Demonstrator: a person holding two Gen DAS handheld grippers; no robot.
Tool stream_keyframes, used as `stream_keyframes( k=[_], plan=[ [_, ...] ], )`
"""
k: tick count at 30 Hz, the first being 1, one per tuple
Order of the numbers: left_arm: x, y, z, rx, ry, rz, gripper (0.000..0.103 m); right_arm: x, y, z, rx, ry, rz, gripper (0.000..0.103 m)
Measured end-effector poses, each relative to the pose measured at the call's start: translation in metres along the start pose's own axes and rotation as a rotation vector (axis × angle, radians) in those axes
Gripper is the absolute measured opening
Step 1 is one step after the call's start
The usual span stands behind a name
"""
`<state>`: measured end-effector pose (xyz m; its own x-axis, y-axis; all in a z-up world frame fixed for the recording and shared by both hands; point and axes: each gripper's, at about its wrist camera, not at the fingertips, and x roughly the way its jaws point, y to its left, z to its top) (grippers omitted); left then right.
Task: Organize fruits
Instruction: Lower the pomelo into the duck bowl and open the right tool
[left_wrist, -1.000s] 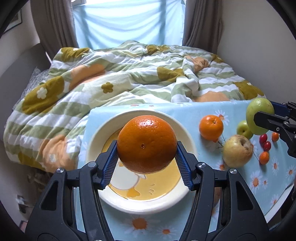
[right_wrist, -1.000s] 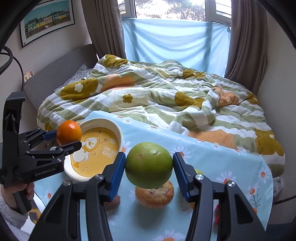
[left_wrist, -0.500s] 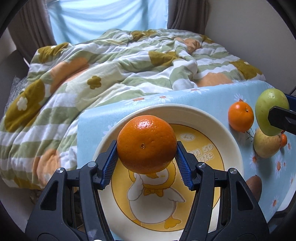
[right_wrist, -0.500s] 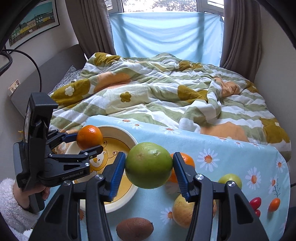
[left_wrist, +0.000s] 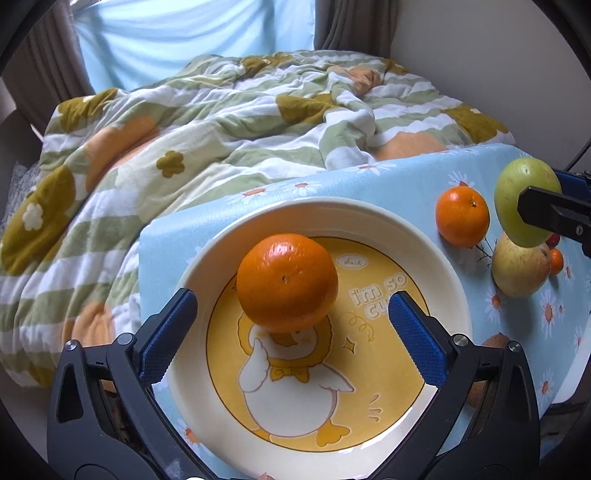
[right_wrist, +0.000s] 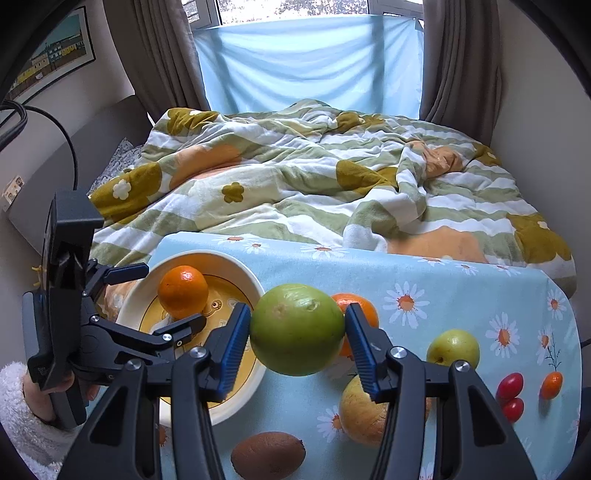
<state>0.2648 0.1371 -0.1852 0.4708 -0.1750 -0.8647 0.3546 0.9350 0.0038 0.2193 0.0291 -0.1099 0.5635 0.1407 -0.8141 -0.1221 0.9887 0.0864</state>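
Note:
An orange (left_wrist: 287, 282) sits on the cream plate with a yellow duck picture (left_wrist: 436, 258). My left gripper (left_wrist: 291, 328) is open, its blue pads apart on either side of the orange and not touching it. It also shows in the right wrist view (right_wrist: 162, 295), with the orange (right_wrist: 183, 291) on the plate (right_wrist: 236, 266). My right gripper (right_wrist: 297, 332) is shut on a large green fruit (right_wrist: 297, 328), held above the table just right of the plate. The green fruit shows at the right edge of the left wrist view (left_wrist: 517, 199).
On the blue daisy tablecloth (right_wrist: 443, 291) lie a second orange (left_wrist: 461, 216), a yellowish apple (left_wrist: 521, 269), a small green apple (right_wrist: 452, 349), a brown kiwi (right_wrist: 267, 456) and small red and orange tomatoes (right_wrist: 511, 384). A bed with a striped quilt (right_wrist: 314, 184) lies behind.
My left gripper has opened and let go of the orange, which now rests on the plate. My right gripper has moved left, closer to the plate, still holding the green fruit.

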Motion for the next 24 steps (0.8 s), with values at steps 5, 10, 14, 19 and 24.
stream_keyframes(
  k=[5, 10, 14, 19, 24],
  plan=[
    [-0.015, -0.001, -0.013, -0.019, 0.014, 0.017, 0.103, -0.001, 0.005, 0.003, -0.03, -0.002, 0.017, 0.049],
    [-0.029, -0.002, -0.027, -0.028, 0.023, 0.043, 0.103, 0.005, 0.016, 0.008, -0.073, 0.005, 0.053, 0.049],
    [-0.036, -0.001, -0.041, -0.037, 0.034, 0.049, 0.103, 0.014, 0.031, 0.01, -0.123, 0.019, 0.081, 0.049],
    [-0.042, 0.005, -0.057, -0.055, 0.044, 0.054, 0.103, 0.035, 0.047, 0.011, -0.168, 0.051, 0.11, 0.049],
    [-0.042, 0.01, -0.069, -0.079, 0.053, 0.061, 0.103, 0.062, 0.056, 0.005, -0.201, 0.097, 0.136, 0.049]
  ],
)
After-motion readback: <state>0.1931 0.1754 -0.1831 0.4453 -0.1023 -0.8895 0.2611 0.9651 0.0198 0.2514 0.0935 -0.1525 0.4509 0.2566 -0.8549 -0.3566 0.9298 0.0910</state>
